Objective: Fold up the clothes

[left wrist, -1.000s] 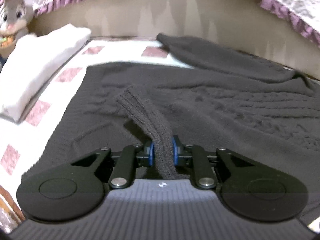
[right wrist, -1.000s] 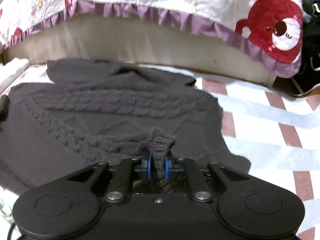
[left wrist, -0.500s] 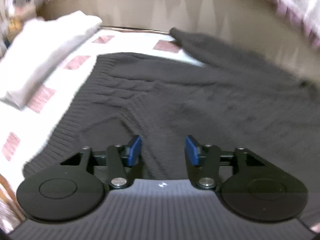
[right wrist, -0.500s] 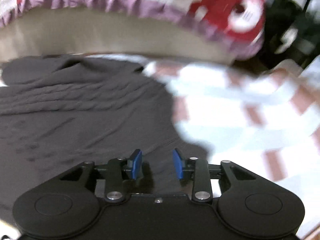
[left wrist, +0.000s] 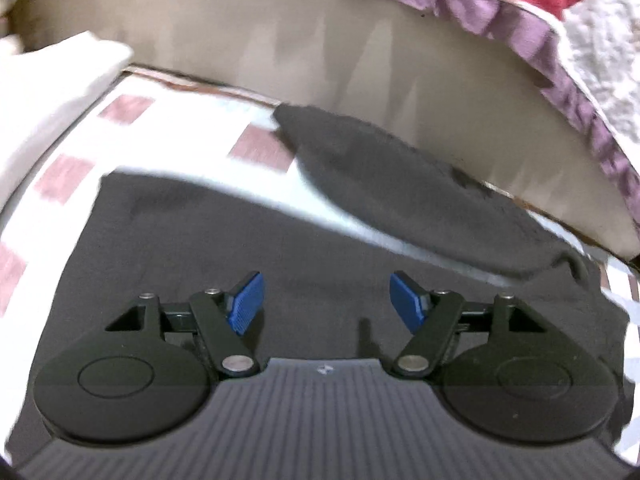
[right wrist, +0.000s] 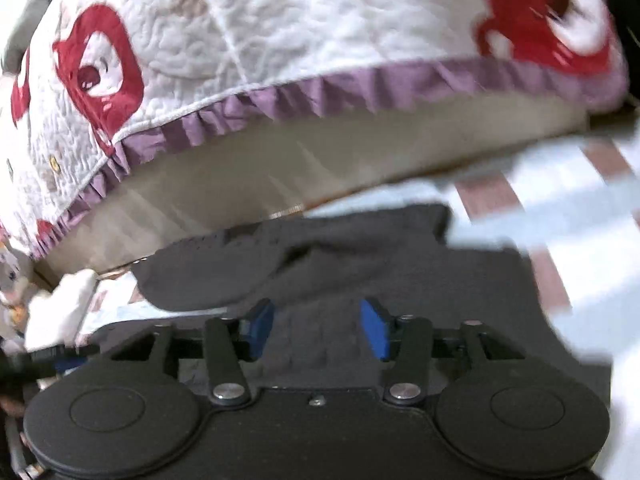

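A dark grey knitted sweater [left wrist: 248, 240] lies spread on the checked bed sheet, with one sleeve [left wrist: 400, 176] stretched toward the headboard. My left gripper [left wrist: 326, 300] hovers over the sweater's body, its jaws opening, nothing between the blue pads. In the right wrist view the same sweater [right wrist: 400, 264] lies below, its sleeve [right wrist: 224, 276] folded across at left. My right gripper [right wrist: 316, 328] is above the knit, its jaws opening as well, with only cloth lying beneath the gap and no cloth pinched.
A folded white garment [left wrist: 52, 92] lies at the far left on the pink-and-white checked sheet [left wrist: 128, 108]. A beige headboard [left wrist: 320, 52] rises behind, draped with a quilted cover with red bears and purple frill [right wrist: 240, 40]. A plush toy [right wrist: 12, 280] sits at the left edge.
Both grippers let go of the pinched sweater folds and opened. Both drew up and away, so the views now sit nearer the headboard and the right view is rolled.
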Demonstrator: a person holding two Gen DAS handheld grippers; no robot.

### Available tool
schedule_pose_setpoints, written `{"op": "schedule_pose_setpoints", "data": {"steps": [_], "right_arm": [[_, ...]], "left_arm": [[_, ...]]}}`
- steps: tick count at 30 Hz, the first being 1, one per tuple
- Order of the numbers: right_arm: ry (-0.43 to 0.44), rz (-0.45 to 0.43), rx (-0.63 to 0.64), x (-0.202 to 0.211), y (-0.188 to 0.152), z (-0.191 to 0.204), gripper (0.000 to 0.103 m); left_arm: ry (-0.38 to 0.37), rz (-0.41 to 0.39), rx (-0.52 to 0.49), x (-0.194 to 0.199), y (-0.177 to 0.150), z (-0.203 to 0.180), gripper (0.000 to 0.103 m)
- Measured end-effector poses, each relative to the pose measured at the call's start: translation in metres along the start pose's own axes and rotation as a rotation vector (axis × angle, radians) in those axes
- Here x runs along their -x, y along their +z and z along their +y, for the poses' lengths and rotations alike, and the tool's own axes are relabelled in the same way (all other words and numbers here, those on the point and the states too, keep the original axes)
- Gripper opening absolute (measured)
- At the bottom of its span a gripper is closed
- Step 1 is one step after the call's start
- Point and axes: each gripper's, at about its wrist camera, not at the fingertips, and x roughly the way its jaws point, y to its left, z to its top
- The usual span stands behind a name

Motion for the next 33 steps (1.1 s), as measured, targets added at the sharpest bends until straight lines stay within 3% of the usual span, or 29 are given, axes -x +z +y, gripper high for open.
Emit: {"op": "schedule_pose_setpoints", "data": {"steps": [2,5,7,10,13,15,18,22,24,25,26,27,28,31,33], "right_arm": [[-0.015,-0.005,0.036,-0.016,0.008,0.004,0.056],[-0.022,-0.009,0.099,-0.031,-0.004,0.000,0.056],[-0.028,0.036,0.142,-0.043,-0.017,-0.009,0.056],[-0.063,0.083,0.190,-0.056,-0.029,-0.027,0.056],[-0.072,0.064,0.144,-0.063,-0.023,-0.044,0.056],[-0.046,0.049,0.084,-0.065,-0.020,-0.055,0.056],[0.025,0.047,0.014,-0.067,-0.020,-0.061,0.056],[0.042,0.061,0.015,-0.070,-0.020,-0.058,0.056],[0.043,0.071,0.014,-0.073,-0.021,-0.058,0.056],[0.041,0.077,0.012,-0.075,-0.021,-0.059,0.056],[0.040,0.083,0.010,-0.077,-0.021,-0.061,0.056],[0.040,0.088,0.009,-0.079,-0.023,-0.062,0.056],[0.043,0.096,0.005,-0.082,-0.026,-0.065,0.057],[0.077,0.078,-0.013,-0.089,-0.032,-0.074,0.057],[0.087,0.086,-0.060,-0.088,-0.029,-0.078,0.057]], "left_arm": [[0.009,-0.012,-0.022,-0.025,0.024,-0.003,0.069],[0.118,-0.023,-0.083,-0.066,0.050,-0.011,0.069],[0.166,-0.005,-0.091,-0.091,0.061,-0.013,0.069],[0.138,0.024,-0.023,-0.120,0.074,-0.014,0.069],[0.066,0.014,0.065,-0.136,0.080,-0.010,0.070],[0.059,0.011,0.109,-0.145,0.079,-0.006,0.072],[0.070,-0.016,0.096,-0.154,0.080,-0.007,0.077],[0.102,-0.025,0.032,-0.165,0.081,-0.020,0.091],[0.135,-0.022,-0.013,-0.170,0.080,-0.031,0.089],[0.129,-0.024,-0.025,-0.170,0.080,-0.035,0.082],[0.112,-0.028,-0.032,-0.169,0.079,-0.038,0.059],[0.095,-0.032,-0.039,-0.167,0.078,-0.041,0.045],[0.047,-0.027,-0.013,-0.163,0.077,-0.040,0.019],[-0.125,-0.012,0.096,-0.140,0.078,-0.034,0.016],[-0.190,-0.058,0.031,-0.107,0.077,-0.046,0.016]]}}
